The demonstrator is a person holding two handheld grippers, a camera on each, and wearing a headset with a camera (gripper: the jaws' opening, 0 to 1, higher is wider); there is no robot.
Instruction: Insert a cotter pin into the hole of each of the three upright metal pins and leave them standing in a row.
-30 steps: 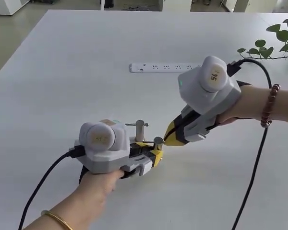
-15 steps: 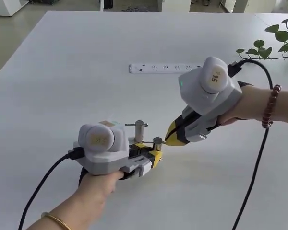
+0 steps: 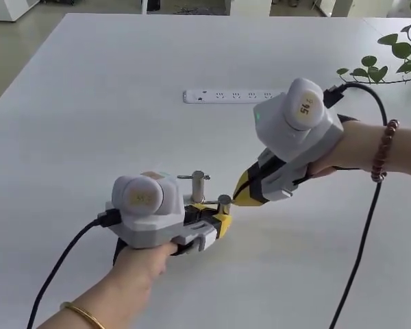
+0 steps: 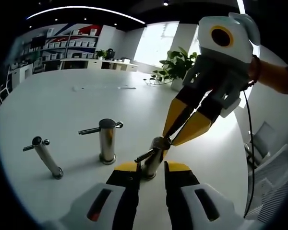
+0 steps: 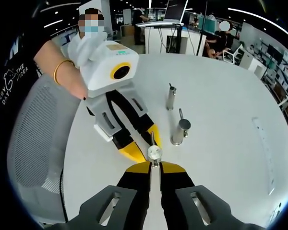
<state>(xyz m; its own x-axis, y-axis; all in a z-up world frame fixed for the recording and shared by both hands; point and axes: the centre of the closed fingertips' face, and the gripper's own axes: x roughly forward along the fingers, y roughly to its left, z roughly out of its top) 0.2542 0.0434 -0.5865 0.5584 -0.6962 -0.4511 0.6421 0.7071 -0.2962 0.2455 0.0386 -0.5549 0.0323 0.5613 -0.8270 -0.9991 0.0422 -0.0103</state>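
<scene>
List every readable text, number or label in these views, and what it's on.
Right sticker, round, on the right gripper housing: digits, too blurred to read.
Left sticker, round, on the left gripper housing: digits, too blurred to read.
Black shirt, white lettering: seemingly "THE" and "DAY"; the rest is cut off.
Power strip: nothing legible.

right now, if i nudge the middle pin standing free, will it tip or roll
Likely tips easily: the middle pin is tall on a small flared foot. Once down it probably won't roll far, since its cotter pin sticks out sideways. It looks like solid metal, so heavy for its size.
</scene>
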